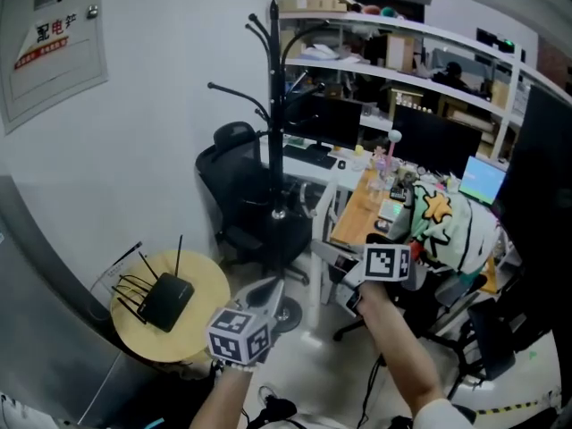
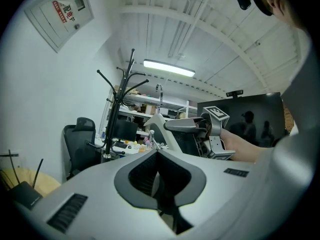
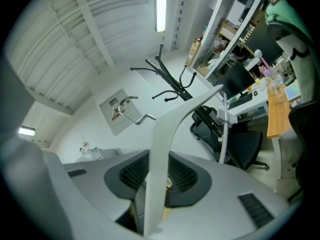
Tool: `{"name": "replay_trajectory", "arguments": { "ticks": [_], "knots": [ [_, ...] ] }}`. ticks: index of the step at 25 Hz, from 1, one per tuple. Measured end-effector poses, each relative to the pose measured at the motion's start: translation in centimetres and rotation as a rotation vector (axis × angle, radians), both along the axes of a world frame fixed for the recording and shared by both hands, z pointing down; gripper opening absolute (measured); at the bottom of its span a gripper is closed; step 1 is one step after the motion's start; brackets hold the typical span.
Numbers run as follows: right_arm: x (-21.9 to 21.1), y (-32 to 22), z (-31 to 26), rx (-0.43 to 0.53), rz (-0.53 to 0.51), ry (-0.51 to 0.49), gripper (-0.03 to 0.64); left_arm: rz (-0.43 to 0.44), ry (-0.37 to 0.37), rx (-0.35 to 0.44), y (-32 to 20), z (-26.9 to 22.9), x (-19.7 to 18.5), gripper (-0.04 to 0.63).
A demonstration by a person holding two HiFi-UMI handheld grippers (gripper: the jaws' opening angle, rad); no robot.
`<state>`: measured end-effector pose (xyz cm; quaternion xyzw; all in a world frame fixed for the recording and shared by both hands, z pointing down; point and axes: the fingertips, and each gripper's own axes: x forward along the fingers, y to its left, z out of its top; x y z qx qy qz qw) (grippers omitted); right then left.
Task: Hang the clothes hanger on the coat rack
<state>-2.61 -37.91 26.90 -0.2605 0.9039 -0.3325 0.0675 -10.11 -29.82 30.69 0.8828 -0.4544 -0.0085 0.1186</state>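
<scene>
On the far left a router (image 1: pixel 166 301) sits on a small round table (image 1: pixel 207 280), clear of my path. My left gripper (image 1: pixel 268 291) is low and near me, its jaws together on nothing, a spare hand for now. Beyond it, by the wall, stands the black coat rack (image 1: pixel 275 123), its upper arms bare. To the right, my right gripper (image 1: pixel 329 251) is clamped on one white arm of the clothes hanger (image 3: pixel 164 134), which leaves the hook (image 3: pixel 145 117) free. The hanger is well short of the rack, so I judge the carry partly done.
</scene>
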Motion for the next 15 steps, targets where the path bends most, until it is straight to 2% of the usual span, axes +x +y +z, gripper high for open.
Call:
{"name": "replay_trajectory", "arguments": {
  "ticks": [6,15],
  "knots": [
    [-3.7,-2.9,-0.9,-0.011,-0.06,-0.036,0.141,-0.002,0.022,0.001,-5.7,0.2,-1.6,-0.011],
    [-13.3,-3.1,-0.9,-0.02,-0.27,-0.093,0.141,-0.143,0.061,-0.044,-11.7,2.1,-9.8,-0.011]
  ]
}}
